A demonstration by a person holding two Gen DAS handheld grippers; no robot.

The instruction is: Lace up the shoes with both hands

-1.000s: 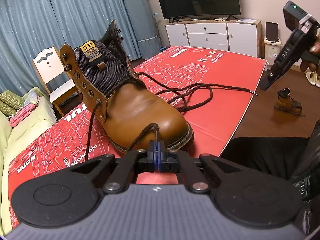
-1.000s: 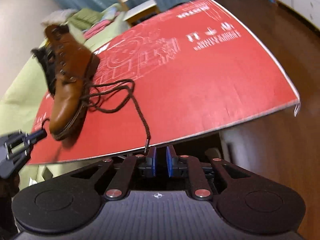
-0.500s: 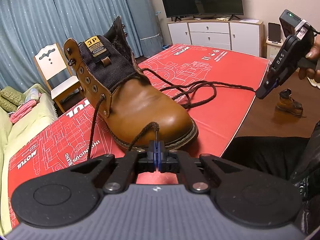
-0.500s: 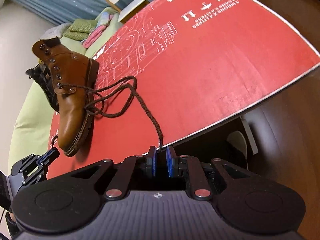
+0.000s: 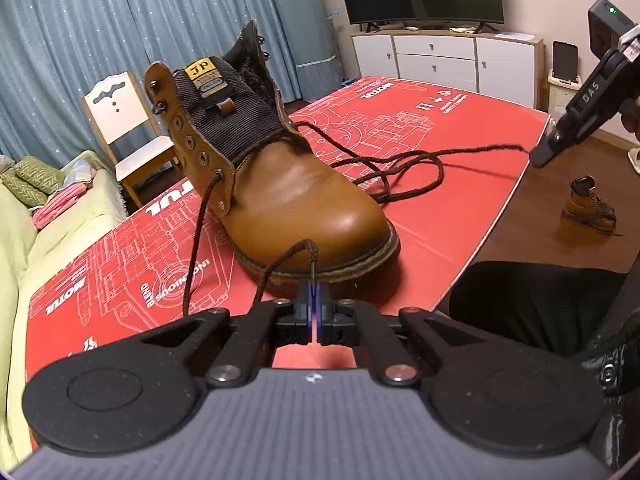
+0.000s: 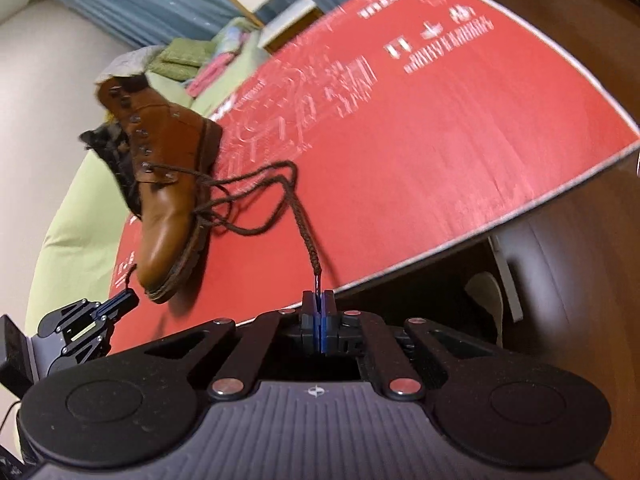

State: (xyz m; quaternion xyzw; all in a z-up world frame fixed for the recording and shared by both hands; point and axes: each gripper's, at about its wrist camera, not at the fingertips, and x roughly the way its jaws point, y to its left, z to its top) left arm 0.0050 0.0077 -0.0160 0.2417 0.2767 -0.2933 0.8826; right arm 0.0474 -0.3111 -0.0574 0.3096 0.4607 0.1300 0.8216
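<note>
A brown leather boot (image 5: 296,200) stands upright on the counter (image 5: 460,208), whose top is a flat red sheet printed with white line drawings and lettering. The boot's toe is smooth and glossy, rounded, with a stitched welt above a dark, ridged sole. Its tongue (image 5: 228,116) is dark ribbed fabric with a small yellow label and a leather loop, and it stands bare because the upper metal eyelets and hooks are unlaced. A dark brown braided lace (image 5: 400,168) runs through the lowest eyelets only; on one side it lies in loose loops on the red sheet beside the boot.

The left hand-held gripper (image 5: 314,300) is closed on one end of the lace, just in front of the toe, the stiff tip pinched between its blue pads. The right hand-held gripper (image 6: 318,312) is closing on the other end at the counter's edge, and the lace tip sits between its pads, already pinched. A second, similar boot (image 5: 588,206) sits on the dark wooden floor (image 5: 560,184).
</note>
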